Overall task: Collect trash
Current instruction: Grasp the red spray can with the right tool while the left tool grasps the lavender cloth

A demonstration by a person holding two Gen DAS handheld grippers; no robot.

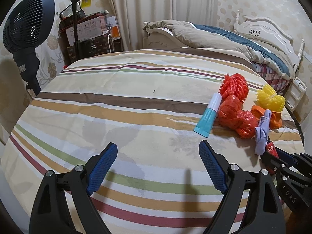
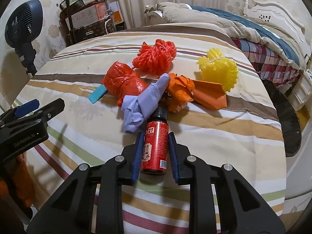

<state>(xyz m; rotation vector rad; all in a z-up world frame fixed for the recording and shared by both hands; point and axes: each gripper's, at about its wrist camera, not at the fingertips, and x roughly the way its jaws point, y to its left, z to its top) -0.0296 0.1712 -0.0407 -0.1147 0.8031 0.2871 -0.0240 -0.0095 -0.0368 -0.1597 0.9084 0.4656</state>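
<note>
Trash lies on a striped cloth (image 1: 120, 105). My right gripper (image 2: 156, 136) is shut on a small red bottle (image 2: 155, 148) with a black cap, beside a crumpled lilac glove (image 2: 144, 103). Behind it lie a red plastic bag (image 2: 122, 81), a red net ball (image 2: 156, 56), a yellow net ball (image 2: 219, 71), an orange wrapper (image 2: 179, 91) and orange paper (image 2: 211, 94). A teal and white tube (image 1: 209, 115) lies left of the red bag (image 1: 236, 117). My left gripper (image 1: 158, 152) is open and empty above bare cloth, left of the pile.
A dark fan (image 1: 27, 33) stands at the left. Boxes and a black trolley handle (image 1: 78, 19) stand at the back by the curtain. A bed with a white headboard (image 1: 267, 31) and rumpled quilt is at the right.
</note>
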